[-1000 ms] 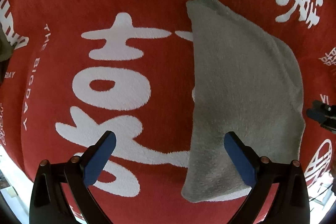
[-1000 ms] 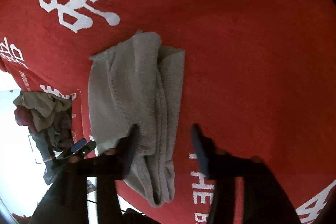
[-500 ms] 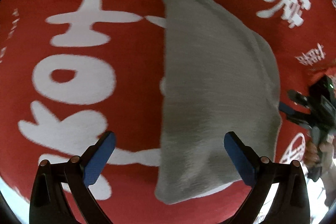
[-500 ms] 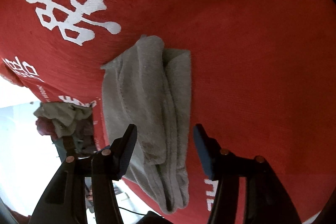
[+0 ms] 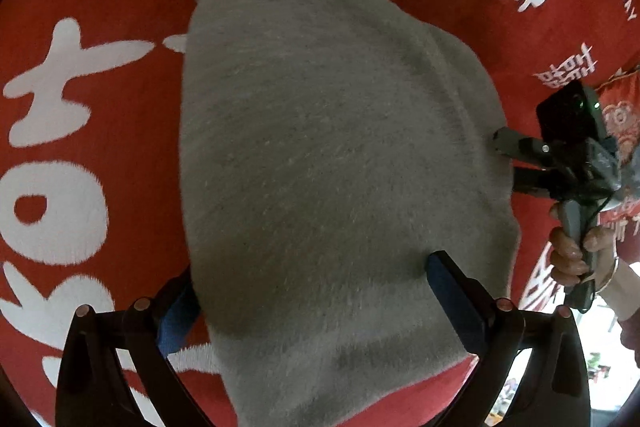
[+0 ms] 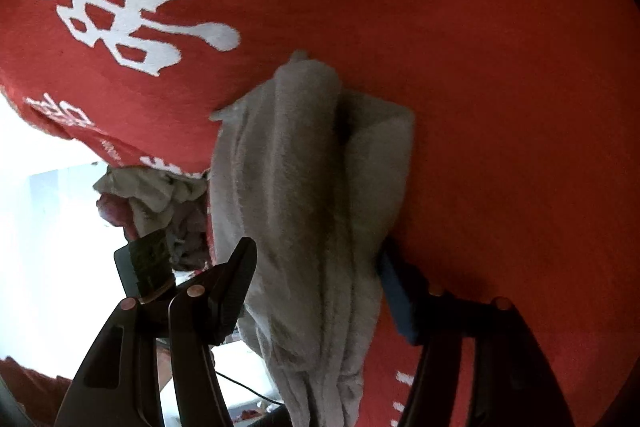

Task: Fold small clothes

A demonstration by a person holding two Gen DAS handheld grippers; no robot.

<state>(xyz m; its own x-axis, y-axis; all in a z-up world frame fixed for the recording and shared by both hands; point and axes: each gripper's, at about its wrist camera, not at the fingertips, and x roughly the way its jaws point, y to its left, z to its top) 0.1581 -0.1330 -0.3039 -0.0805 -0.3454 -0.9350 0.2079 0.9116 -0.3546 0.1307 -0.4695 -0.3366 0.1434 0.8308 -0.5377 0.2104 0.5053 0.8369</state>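
Note:
A folded grey fleece cloth [image 5: 328, 155] lies on a red blanket with white characters [image 5: 80, 131]. My left gripper [image 5: 312, 291] is open and low over the cloth's near end, one finger at its left edge, the other resting on top. My right gripper [image 6: 316, 279] is open with a finger on either side of the cloth's layered edge [image 6: 312, 195]. In the left wrist view the right gripper [image 5: 516, 155] shows at the cloth's right edge, held by a hand.
A pile of mixed clothes [image 6: 156, 203] lies beyond the blanket's edge at the left of the right wrist view. The blanket's edge drops off there to a bright floor [image 6: 48, 251]. The left gripper's body [image 6: 144, 263] shows beside the pile.
Both grippers moved in close on the cloth, which now fills much more of each view. My left gripper shifted right to straddle the cloth's near end. Both stayed open.

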